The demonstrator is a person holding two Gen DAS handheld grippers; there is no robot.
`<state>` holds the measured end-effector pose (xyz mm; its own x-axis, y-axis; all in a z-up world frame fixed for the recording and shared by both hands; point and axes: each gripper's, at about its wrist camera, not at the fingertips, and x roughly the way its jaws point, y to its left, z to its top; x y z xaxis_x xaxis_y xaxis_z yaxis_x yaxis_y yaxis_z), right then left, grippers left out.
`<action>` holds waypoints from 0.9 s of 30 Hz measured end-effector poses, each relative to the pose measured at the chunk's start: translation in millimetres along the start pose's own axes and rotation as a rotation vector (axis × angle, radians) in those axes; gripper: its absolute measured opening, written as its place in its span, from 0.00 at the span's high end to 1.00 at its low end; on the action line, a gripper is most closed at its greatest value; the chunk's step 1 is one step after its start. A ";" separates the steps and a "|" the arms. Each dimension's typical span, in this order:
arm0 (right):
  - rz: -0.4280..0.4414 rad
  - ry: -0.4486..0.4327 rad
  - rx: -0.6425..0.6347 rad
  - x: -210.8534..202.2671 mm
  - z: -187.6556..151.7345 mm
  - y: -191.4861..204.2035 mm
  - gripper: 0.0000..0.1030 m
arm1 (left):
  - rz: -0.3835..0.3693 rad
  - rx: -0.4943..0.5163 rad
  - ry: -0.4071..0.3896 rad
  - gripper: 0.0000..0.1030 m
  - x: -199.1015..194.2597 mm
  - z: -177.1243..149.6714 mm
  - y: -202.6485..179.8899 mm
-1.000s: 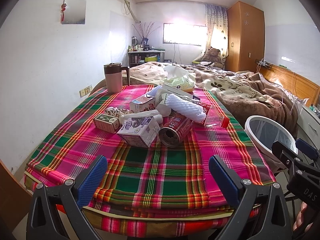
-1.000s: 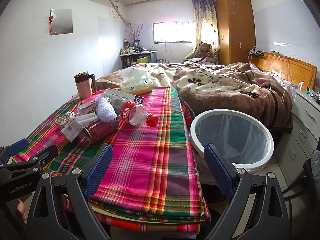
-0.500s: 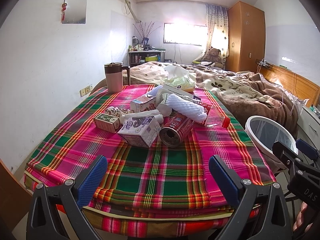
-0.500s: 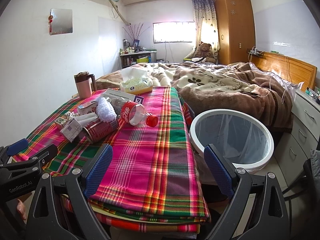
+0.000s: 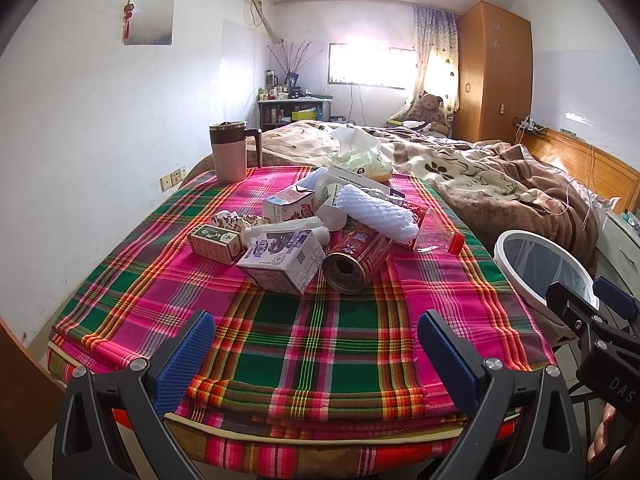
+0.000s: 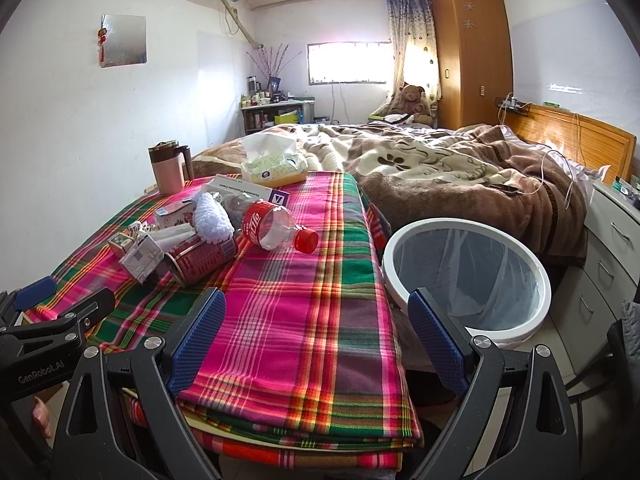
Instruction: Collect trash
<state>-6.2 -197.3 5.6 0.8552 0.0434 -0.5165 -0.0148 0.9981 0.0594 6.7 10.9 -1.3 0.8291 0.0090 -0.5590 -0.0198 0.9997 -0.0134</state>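
Note:
A pile of trash lies on the plaid-covered table (image 5: 320, 320): a purple milk carton (image 5: 282, 260), a red can (image 5: 356, 254) on its side, a white foam net sleeve (image 5: 376, 214), a clear cola bottle (image 6: 276, 226) with a red cap, and small boxes (image 5: 216, 240). A white-rimmed bin (image 6: 466, 276) with a clear liner stands to the right of the table. My left gripper (image 5: 316, 350) is open and empty at the table's near edge. My right gripper (image 6: 316, 340) is open and empty over the near right corner, beside the bin.
A pink mug with a brown lid (image 5: 229, 151) and a tissue box (image 6: 274, 166) stand at the table's far end. A bed with brown blankets (image 6: 440, 176) lies behind. White drawers (image 6: 612, 248) stand right of the bin.

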 end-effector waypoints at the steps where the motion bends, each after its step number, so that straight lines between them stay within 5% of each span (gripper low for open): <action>1: 0.000 0.001 -0.002 0.9 0.1 0.3 0.09 | -0.003 0.000 0.005 0.00 2.0 0.5 0.8; 11: 0.033 0.000 -0.034 36.9 23.3 -0.2 0.09 | -0.014 -0.043 0.063 0.00 33.0 15.4 26.0; 21: 0.097 0.046 -0.105 92.4 53.3 6.8 0.08 | -0.070 -0.220 0.149 0.00 82.8 47.7 66.0; 27: 0.170 0.107 -0.145 124.1 64.3 15.9 0.09 | -0.051 -0.215 0.199 0.01 105.7 61.8 71.3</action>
<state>132.9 -178.8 -2.6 0.7742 0.2082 -0.5977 -0.2351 0.9714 0.0339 127.4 84.5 -10.2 0.7064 -0.0669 -0.7047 -0.1168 0.9709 -0.2092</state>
